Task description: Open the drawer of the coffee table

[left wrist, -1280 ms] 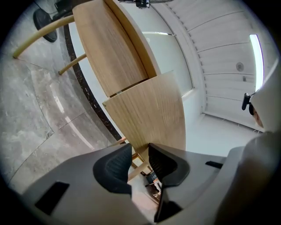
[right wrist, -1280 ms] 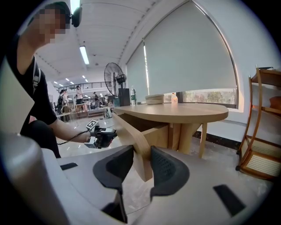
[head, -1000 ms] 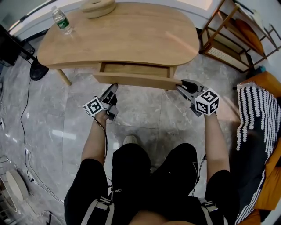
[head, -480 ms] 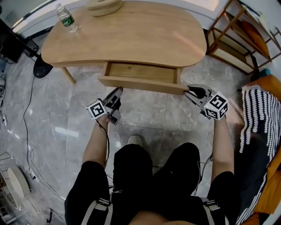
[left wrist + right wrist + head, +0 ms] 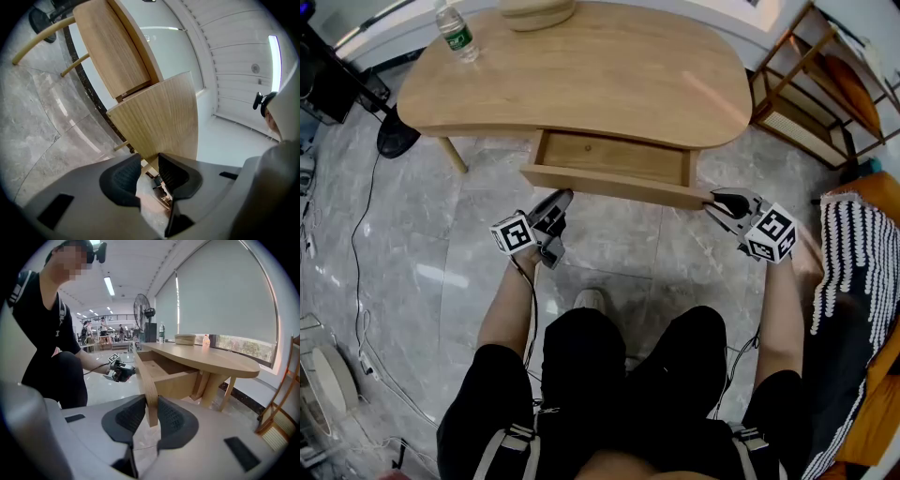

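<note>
The wooden coffee table (image 5: 581, 75) has its drawer (image 5: 614, 157) partly pulled out toward me. My left gripper (image 5: 562, 199) reaches the lower edge of the drawer front (image 5: 619, 186) near its left end. In the left gripper view, that edge (image 5: 159, 117) fills the gap at the tips of my left gripper (image 5: 149, 164). My right gripper (image 5: 717, 197) sits at the panel's right end. Its jaws have just been closing. In the right gripper view, the drawer front (image 5: 143, 376) stands between the pads of my right gripper (image 5: 151, 411), which touch it.
A water bottle (image 5: 456, 30) and a round wooden dish (image 5: 536, 11) stand at the table's far edge. A fan base (image 5: 397, 142) and a cable (image 5: 356, 244) lie on the floor at left. A wooden rack (image 5: 811, 84) and a striped cloth (image 5: 853, 272) are at right.
The drawer has slid further out from under the table top, and more of its inside shows. Both grippers have stayed at the drawer front.
</note>
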### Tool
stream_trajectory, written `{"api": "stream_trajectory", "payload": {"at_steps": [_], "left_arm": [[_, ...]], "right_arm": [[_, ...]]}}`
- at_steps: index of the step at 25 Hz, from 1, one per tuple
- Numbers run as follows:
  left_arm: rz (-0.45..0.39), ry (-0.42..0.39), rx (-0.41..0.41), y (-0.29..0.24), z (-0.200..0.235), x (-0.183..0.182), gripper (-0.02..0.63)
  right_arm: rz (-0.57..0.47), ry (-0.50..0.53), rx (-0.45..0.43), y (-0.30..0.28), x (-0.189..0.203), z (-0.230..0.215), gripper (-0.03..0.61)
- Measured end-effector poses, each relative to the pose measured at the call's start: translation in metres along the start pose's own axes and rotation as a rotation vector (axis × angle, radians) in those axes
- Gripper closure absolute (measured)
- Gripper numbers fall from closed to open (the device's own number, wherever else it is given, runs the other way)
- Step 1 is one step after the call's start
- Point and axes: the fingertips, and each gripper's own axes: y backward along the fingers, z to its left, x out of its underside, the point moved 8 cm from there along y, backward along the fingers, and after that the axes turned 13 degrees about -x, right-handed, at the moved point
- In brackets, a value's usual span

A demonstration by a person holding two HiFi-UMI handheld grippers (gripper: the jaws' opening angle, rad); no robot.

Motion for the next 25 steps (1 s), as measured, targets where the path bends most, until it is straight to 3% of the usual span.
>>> {"api": "stream_trajectory", "payload": {"at_steps": [4, 9, 14, 18, 21, 25], "left_arm": [[0.007, 0.003, 0.031, 0.008, 0.003, 0.005, 0.478], [0.05, -0.015, -0.009, 0.017, 0.01, 0.018, 0.477], [0.02, 0.002, -0.008, 0.02, 0.005, 0.018, 0.474], [-0.032, -0.021, -0.077, 0.034, 0.001, 0.016, 0.459], [-0.064, -0.092, -0.182, 0.057, -0.012, 0.015, 0.454], [-0.077, -0.327, -0.337, 0.092, -0.053, -0.006, 0.456]], "right_arm": [[-0.008, 0.006, -0.018, -0.004, 0.005, 0.015, 0.479], [-0.008, -0.013, -0.002, -0.009, 0.02, 0.027, 0.474], [-0.067, -0.046, 0.068, -0.009, 0.022, 0.034, 0.465], [-0.077, -0.069, 0.16, -0.01, 0.02, 0.042, 0.449], [-0.149, -0.107, 0.221, 0.006, 0.019, 0.056, 0.449], [-0.335, -0.179, 0.28, 0.033, 0.0, 0.079, 0.453]]}}
